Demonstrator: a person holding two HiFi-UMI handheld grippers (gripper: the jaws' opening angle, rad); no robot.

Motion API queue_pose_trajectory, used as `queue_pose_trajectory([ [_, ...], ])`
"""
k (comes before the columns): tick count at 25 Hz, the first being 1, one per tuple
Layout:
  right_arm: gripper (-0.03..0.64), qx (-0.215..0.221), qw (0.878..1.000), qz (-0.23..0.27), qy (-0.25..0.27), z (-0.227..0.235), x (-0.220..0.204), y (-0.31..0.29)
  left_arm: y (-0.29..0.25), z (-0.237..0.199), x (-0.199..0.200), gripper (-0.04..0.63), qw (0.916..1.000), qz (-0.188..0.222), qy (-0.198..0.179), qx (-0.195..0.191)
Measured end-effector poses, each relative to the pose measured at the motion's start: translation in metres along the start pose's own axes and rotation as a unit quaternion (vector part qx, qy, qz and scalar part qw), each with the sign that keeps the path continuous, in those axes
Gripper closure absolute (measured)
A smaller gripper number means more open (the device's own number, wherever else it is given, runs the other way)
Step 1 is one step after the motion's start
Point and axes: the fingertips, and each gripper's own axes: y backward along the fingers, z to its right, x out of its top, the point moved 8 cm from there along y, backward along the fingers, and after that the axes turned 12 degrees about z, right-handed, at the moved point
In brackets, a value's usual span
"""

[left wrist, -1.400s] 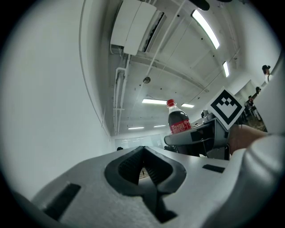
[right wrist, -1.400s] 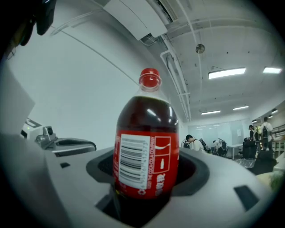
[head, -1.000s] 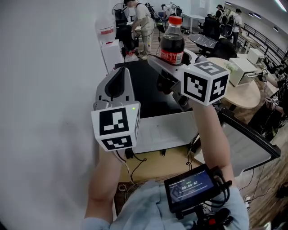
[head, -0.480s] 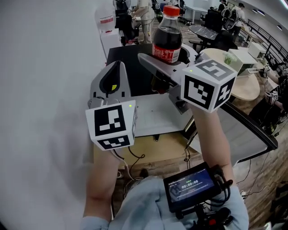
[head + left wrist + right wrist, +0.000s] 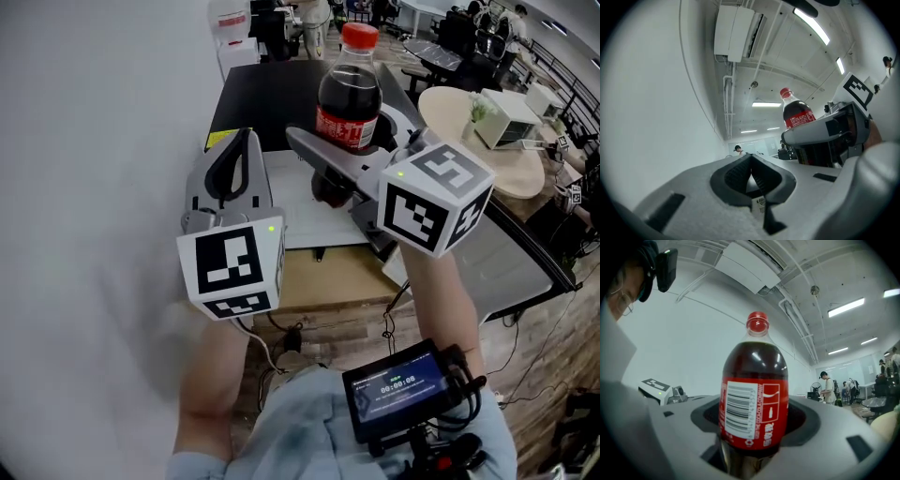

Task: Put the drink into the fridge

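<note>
- A cola bottle (image 5: pixel 349 89) with a red cap and a red label is clamped in the right gripper (image 5: pixel 345 142); it is gripped by the jaws on either side, just under the label.
- In the right gripper view the bottle (image 5: pixel 754 399) is seen upright between the grey jaws of the right gripper (image 5: pixel 754 422), with the label's barcode turned to the camera.
- The bottle is held up in the air, above the near edge of a black top (image 5: pixel 267 89) and a white panel (image 5: pixel 300 211) just in front of it. It is set down on nothing.
- The left gripper (image 5: pixel 234 155) is held just beside the right one, nearer the white wall (image 5: pixel 94 141). Its jaws are closed together with nothing between them, as is shown in the left gripper view (image 5: pixel 751 173).
- From the left gripper view the bottle (image 5: pixel 797 112) and the right gripper (image 5: pixel 820 133) are seen to the right, under strip lights on the ceiling.
- A small screen (image 5: pixel 398 389) is worn at the person's front.
- A round table (image 5: pixel 469 150) carrying a white box (image 5: pixel 506 117) stands to the right, well apart from the bottle.
</note>
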Motion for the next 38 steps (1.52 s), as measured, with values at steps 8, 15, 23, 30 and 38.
queue_pose_trajectory([
  [8, 0.301, -0.01, 1.0, -0.023, -0.018, -0.02, -0.034, 0.045, 0.043, 0.022, -0.015, 0.586, 0.9996, -0.025, 0.01, 0.007],
  [15, 0.299, -0.002, 0.999, -0.034, -0.033, -0.029, -0.067, 0.062, 0.058, 0.029, -0.032, 0.586, 0.999, -0.044, 0.007, 0.006],
  [23, 0.299, -0.004, 0.998, -0.048, -0.037, -0.026, -0.11, 0.07, 0.06, 0.038, -0.061, 0.586, 0.999, -0.044, -0.007, -0.001],
  [30, 0.299, -0.014, 0.997, -0.051, -0.055, -0.02, -0.151, 0.071, 0.061, 0.037, -0.094, 0.586, 0.9988, -0.05, 0.006, -0.003],
  [38, 0.299, -0.043, 0.995, -0.068, -0.054, -0.011, -0.197, 0.076, 0.059, 0.04, -0.128, 0.586, 0.9986, -0.048, 0.007, -0.023],
])
